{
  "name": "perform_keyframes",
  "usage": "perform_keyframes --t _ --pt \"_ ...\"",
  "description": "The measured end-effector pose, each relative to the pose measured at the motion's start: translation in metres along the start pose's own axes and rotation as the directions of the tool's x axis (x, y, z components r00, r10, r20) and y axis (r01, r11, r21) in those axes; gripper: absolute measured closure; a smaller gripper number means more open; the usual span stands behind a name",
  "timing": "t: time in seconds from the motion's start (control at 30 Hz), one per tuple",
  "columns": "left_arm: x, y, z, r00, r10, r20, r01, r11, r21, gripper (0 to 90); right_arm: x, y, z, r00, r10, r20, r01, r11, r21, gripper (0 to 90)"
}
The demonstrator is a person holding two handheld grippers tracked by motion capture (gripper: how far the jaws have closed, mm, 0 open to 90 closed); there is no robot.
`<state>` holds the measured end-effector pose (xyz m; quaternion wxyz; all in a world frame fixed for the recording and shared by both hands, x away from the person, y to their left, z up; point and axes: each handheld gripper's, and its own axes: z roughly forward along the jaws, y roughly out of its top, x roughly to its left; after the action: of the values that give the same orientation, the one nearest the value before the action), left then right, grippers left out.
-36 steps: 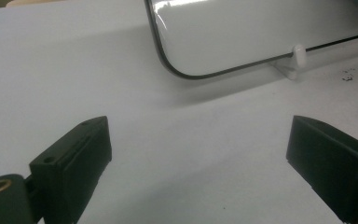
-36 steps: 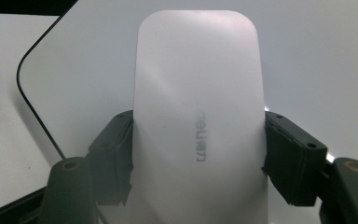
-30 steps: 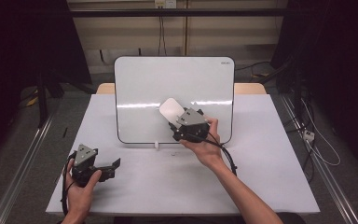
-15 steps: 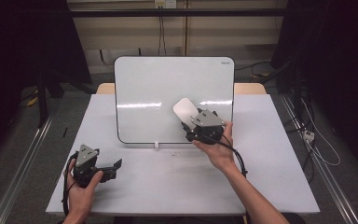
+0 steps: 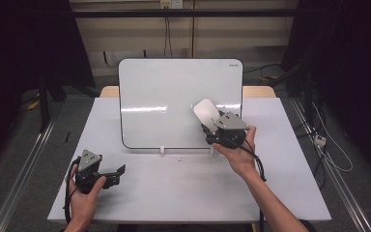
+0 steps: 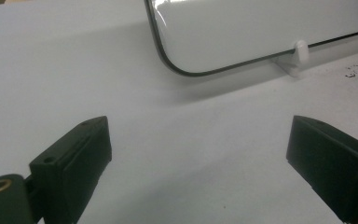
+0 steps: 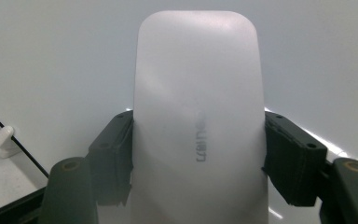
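Note:
A white whiteboard (image 5: 169, 92) with a dark rim stands upright at the middle of the table (image 5: 188, 188). My right gripper (image 5: 210, 126) is shut on a white rounded eraser (image 5: 205, 112) and holds it against the board's lower right part. In the right gripper view the eraser (image 7: 198, 116) sits squeezed between both black pads, with the board (image 7: 51, 56) just behind it. My left gripper (image 5: 115, 174) rests on the table at the front left, open and empty. In the left gripper view its jaws (image 6: 198, 158) stand wide apart over bare tabletop.
Small white clips (image 5: 162, 151) hold the board's bottom edge; one clip (image 6: 300, 49) appears in the left gripper view beside the board's corner (image 6: 261, 32). A few dark specks (image 6: 352, 70) lie on the table before the board. Dark curtains and cables surround the table.
My right gripper has slid the eraser to the right across the lower part of the board. The left gripper has stayed where it was.

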<state>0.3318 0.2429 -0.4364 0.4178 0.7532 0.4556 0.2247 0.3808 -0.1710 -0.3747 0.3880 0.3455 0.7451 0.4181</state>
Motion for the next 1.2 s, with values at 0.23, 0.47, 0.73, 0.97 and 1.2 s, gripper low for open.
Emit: perform_keyframes --t 0.23,0.47,0.73,0.97,1.2 --pt "-0.001 0.000 -0.001 1.0000 0.002 0.000 -0.002 1.0000 0.000 6.4 -0.012 -0.003 -0.011 0.9995 0.013 0.028 -0.013 1.000 -0.006 31.9" --pt "0.000 -0.001 -0.001 1.0000 0.000 -0.009 0.000 1.0000 -0.003 6.4 -0.024 -0.011 -0.021 0.9980 0.035 0.053 -0.035 0.999 -0.005 31.9" --pt "-0.001 0.000 0.000 0.9999 0.010 -0.009 -0.010 0.9999 -0.004 6.4 -0.029 -0.018 -0.026 0.9964 0.053 0.066 -0.053 0.999 -0.003 31.9" --pt "-0.002 0.002 -0.002 0.9998 0.015 -0.014 -0.015 0.9999 -0.008 6.4 -0.030 -0.023 -0.033 0.9960 0.045 0.077 -0.045 0.999 0.001 31.9" --pt "-0.003 0.002 -0.002 0.9997 0.019 -0.016 -0.019 0.9998 0.000 6.4 -0.027 -0.030 -0.030 0.9964 0.024 0.082 -0.026 0.999 0.025 31.9"
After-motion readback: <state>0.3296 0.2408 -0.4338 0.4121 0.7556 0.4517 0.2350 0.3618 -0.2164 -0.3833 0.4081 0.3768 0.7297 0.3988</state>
